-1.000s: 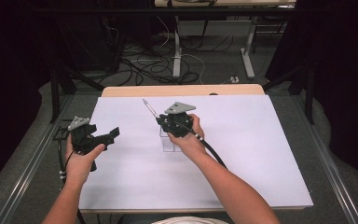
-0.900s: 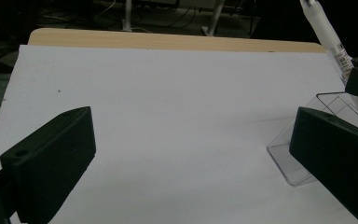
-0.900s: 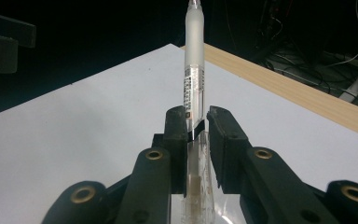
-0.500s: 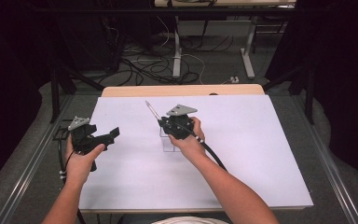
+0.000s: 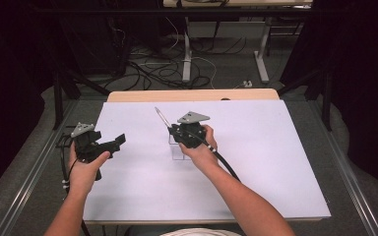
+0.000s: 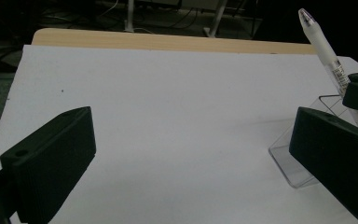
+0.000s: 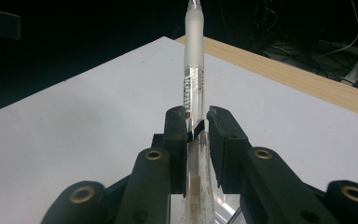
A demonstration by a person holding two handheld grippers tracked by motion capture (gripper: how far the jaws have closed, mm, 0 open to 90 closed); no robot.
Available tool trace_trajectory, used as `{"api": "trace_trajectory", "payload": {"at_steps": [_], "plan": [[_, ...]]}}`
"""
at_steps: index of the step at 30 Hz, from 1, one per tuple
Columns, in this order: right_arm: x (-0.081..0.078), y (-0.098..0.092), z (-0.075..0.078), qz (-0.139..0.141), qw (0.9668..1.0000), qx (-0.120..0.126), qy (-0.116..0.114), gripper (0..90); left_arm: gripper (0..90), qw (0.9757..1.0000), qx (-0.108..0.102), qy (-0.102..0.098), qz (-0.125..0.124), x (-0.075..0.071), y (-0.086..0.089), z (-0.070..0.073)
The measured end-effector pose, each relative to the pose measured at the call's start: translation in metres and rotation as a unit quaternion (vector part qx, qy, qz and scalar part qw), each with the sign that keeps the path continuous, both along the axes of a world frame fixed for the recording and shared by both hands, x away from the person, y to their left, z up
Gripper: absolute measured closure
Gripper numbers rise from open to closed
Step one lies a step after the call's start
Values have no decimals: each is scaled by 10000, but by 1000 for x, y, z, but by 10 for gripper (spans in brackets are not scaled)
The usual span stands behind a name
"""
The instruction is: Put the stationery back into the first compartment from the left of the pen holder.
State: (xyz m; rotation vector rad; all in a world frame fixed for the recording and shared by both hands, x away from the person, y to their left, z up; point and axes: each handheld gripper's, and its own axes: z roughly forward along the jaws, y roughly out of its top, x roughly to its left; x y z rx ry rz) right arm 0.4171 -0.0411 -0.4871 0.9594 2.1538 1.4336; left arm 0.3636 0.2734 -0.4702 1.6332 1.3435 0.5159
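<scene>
From the high view, the right gripper (image 5: 173, 132) sits near the middle of the white counter (image 5: 275, 162), clamped on a pen (image 5: 161, 118) that slants up and away from it. Just under the gripper stands a clear holder (image 5: 177, 150). The left gripper (image 5: 113, 142) hovers well apart at the counter's left edge, jaws spread, holding nothing.

In the left gripper view, its two black jaws stand wide with bare counter (image 6: 168, 93) between them. Off to the right, the pen (image 6: 319, 46) tilts upward, its lower end in the clear holder (image 6: 291, 156), with the other gripper's jaw across it.

In the right gripper view, the jaws grasp the pen (image 7: 194, 60) by its barrel; the tip points up and away, and the lower part runs down into the holder (image 7: 223, 207), seen only at the bottom edge.

I judge the grasp is done. Whether the pen is going into the holder or coming out, I cannot tell; either way the release or lift-out is left, and the left gripper has no part yet.
</scene>
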Motion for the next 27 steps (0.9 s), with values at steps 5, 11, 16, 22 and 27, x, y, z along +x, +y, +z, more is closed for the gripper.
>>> {"api": "trace_trajectory", "payload": {"at_steps": [5,11,16,22,27], "plan": [[-1,-1,-2,57,10000,-14,-47,774,2,10000,8,-5,10,1,1,1],[-3,-2,-2,58,10000,24,-5,772,2,10000,-9,17,72,2,2,0],[-4,-4,-1,76,9999,55,62,762,2,9999,-25,-6,111,2,4,0],[-9,-12,4,36,10000,16,16,570,2,9999,-6,-19,101,1,4,2],[-10,-25,8,14,10000,-14,46,375,2,9999,9,-47,98,0,4,3]]}}
